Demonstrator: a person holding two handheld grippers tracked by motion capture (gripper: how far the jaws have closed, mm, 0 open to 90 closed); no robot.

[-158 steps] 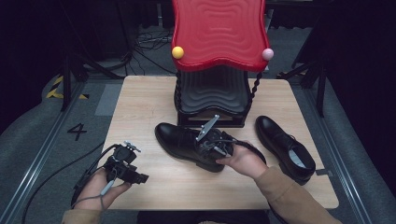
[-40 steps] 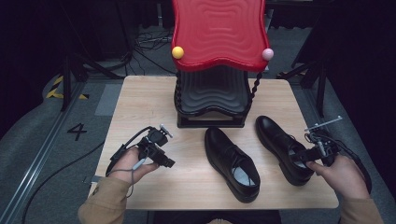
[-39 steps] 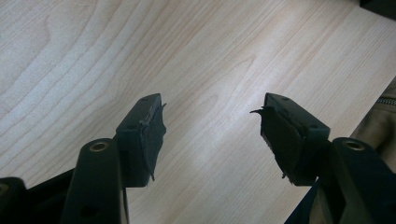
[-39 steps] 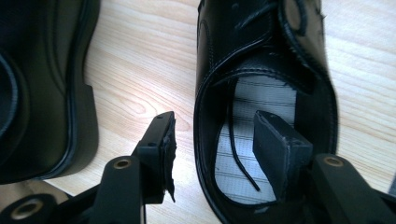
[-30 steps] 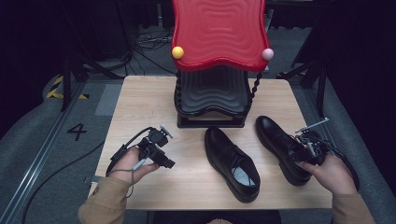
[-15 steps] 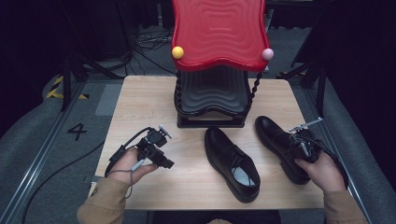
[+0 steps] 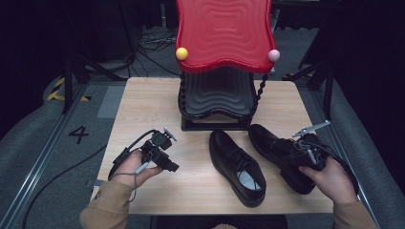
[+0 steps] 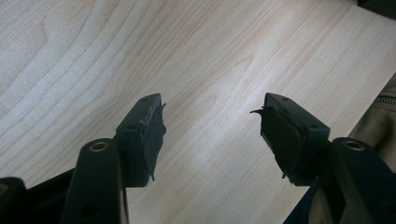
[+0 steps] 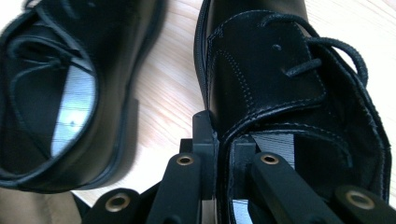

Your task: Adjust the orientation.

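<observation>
Overhead, high view: a pale wooden table (image 7: 143, 105) holds a glossy red wavy-topped stand with a black ribbed base (image 7: 222, 38) at its far edge.
High view, shoes: two black leather lace-up shoes lie in front of the stand; the nearer-centre shoe (image 7: 236, 167) rests flat on the table, toe toward the stand.
High view, held shoe: the right-hand black lace-up shoe (image 7: 274, 145) sits just beside the first, toward the table's right edge, its heel end under the person's right hand.
High view, right gripper (image 7: 298, 152): it is clamped onto that shoe near the opening; a grey plate sticks out above it.
High view, left gripper (image 7: 165, 160): held in the left hand over bare wood at the table's left, well apart from both shoes, with its cable looping behind.
Left gripper view: the two black jaws stand wide apart over bare light wood grain, with nothing between them; a tan sleeve (image 8: 380, 126) shows at the right edge.
Right gripper view: the jaws have just been closing and now pinch the stitched collar of the held shoe, one jaw outside the leather, one inside the opening.
Right gripper view, other shoe: it lies to the left, with a strip of bare wood between the two shoes and its grey insole visible.
</observation>
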